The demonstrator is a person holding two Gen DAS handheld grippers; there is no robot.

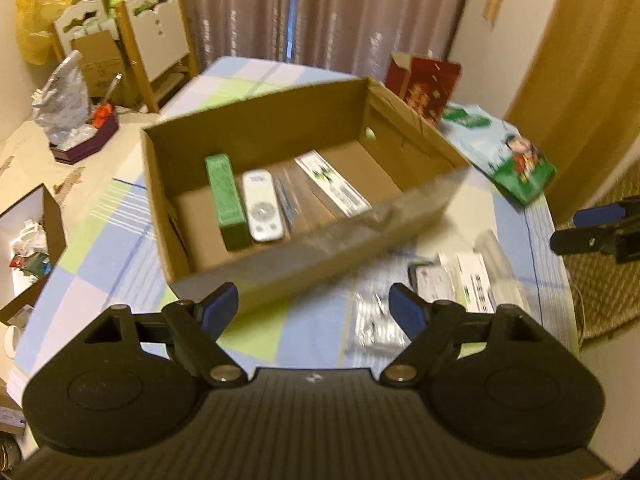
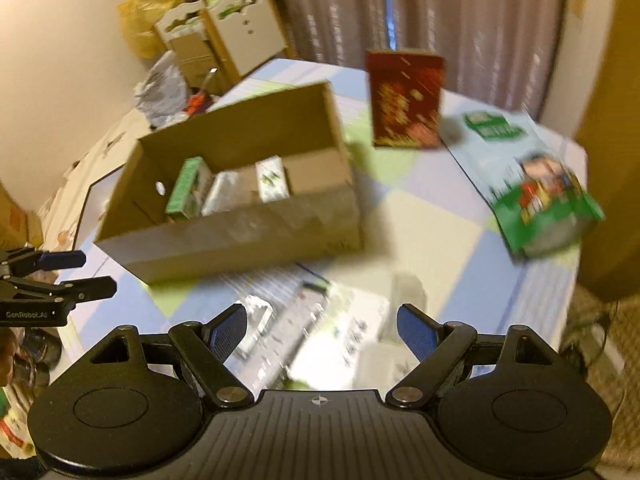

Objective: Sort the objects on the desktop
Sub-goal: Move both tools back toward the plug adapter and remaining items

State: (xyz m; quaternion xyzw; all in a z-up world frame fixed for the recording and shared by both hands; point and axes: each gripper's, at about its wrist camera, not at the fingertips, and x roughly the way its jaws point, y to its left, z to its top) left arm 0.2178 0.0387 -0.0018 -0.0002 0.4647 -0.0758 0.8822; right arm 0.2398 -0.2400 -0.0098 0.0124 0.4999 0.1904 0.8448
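While both grippers, left gripper (image 1: pixel 314 308) and right gripper (image 2: pixel 322 330), hang with jaws apart and empty, small white printed cartons (image 2: pixel 320 336) lie blurred at lower centre, near the open brown cardboard box (image 2: pixel 240 236). They look light, stiff and slick, so I would pinch one across its narrow sides.

The cardboard box (image 1: pixel 256 120) looks matt brown. Inside, the white remote (image 1: pixel 262 206) is glossy plastic. The checked tablecloth (image 1: pixel 100 248) is soft cloth.

Behind the table with its checked cloth (image 1: pixel 100 264) hang grey-pink curtains (image 1: pixel 340 12), beside white chairs (image 1: pixel 160 36), cream walls (image 2: pixel 60 60) and a woven floor mat (image 1: pixel 608 280).
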